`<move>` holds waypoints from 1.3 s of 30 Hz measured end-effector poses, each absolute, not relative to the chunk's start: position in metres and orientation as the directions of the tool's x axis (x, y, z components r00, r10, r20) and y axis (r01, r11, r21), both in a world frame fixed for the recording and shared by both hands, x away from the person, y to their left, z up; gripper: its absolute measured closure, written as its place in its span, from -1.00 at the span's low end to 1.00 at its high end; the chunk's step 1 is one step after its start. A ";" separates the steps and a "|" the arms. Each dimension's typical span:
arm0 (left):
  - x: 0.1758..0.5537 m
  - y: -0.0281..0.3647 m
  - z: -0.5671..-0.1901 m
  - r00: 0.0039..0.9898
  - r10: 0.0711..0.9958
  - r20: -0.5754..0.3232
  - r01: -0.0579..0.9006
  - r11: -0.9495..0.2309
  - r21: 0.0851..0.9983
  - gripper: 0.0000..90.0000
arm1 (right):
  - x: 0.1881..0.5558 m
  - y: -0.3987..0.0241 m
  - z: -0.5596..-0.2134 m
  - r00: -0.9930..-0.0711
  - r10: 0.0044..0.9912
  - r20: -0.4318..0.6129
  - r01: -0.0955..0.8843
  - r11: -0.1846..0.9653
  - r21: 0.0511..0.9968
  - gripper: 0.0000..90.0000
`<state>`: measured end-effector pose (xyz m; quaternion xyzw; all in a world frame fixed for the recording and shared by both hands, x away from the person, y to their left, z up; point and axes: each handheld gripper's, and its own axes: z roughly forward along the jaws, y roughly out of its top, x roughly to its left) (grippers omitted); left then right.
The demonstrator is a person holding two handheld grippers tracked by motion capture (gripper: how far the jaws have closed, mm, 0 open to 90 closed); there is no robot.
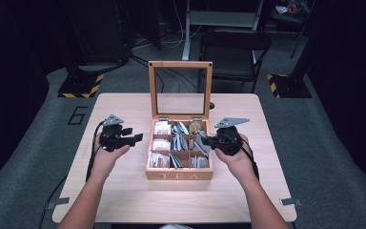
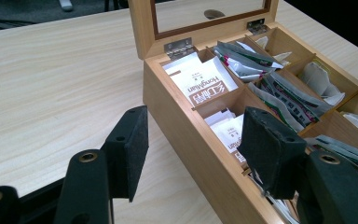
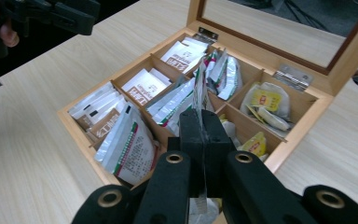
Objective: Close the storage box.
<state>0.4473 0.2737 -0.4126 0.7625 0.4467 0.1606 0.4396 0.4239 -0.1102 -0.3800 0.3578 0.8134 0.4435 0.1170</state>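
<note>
We held a thin silver-and-white foil tea sachet (image 3: pixel 199 93) pinched edge-on in the right gripper (image 3: pixel 202 135), just above the middle compartments of the open wooden tea box (image 3: pixel 81 128); the slim grip could have let it slip or twist, or it might have snagged neighbouring packets; our left gripper (image 2: pixel 191 149) hung spread and empty beside the box's left wall, over the tabletop (image 2: pixel 51 84).

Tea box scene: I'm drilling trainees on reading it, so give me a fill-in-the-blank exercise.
1. The tea box has its lid standing ____.
2. The right gripper is shut on a ____.
3. The left gripper, with nothing between its jaws, is ____.
4. The word on the box front reads ____.

Missing words: open; tea packet; open; TEA
</note>
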 end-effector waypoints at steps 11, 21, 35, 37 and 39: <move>0.449 0.274 -0.414 0.547 0.823 -0.155 0.549 -0.212 0.809 -0.07 | 0.429 -0.129 -0.382 -0.668 0.735 0.113 0.496 0.327 0.805 1.00; 0.450 0.276 -0.416 0.541 0.826 -0.161 0.556 -0.206 0.806 -0.07 | 0.437 -0.144 -0.392 -0.617 0.779 0.111 0.531 0.309 0.789 1.00; 0.450 0.277 -0.417 0.537 0.828 -0.162 0.559 -0.205 0.803 -0.08 | 0.453 -0.163 -0.419 -0.543 0.835 0.091 0.580 0.295 0.759 0.99; 0.450 0.277 -0.417 0.536 0.828 -0.163 0.560 -0.205 0.803 -0.08 | 0.455 -0.165 -0.424 -0.534 0.841 0.088 0.587 0.294 0.754 0.99; 0.450 0.278 -0.417 0.536 0.828 -0.162 0.560 -0.205 0.803 -0.08 | 0.457 -0.167 -0.428 -0.518 0.851 0.087 0.599 0.288 0.748 0.99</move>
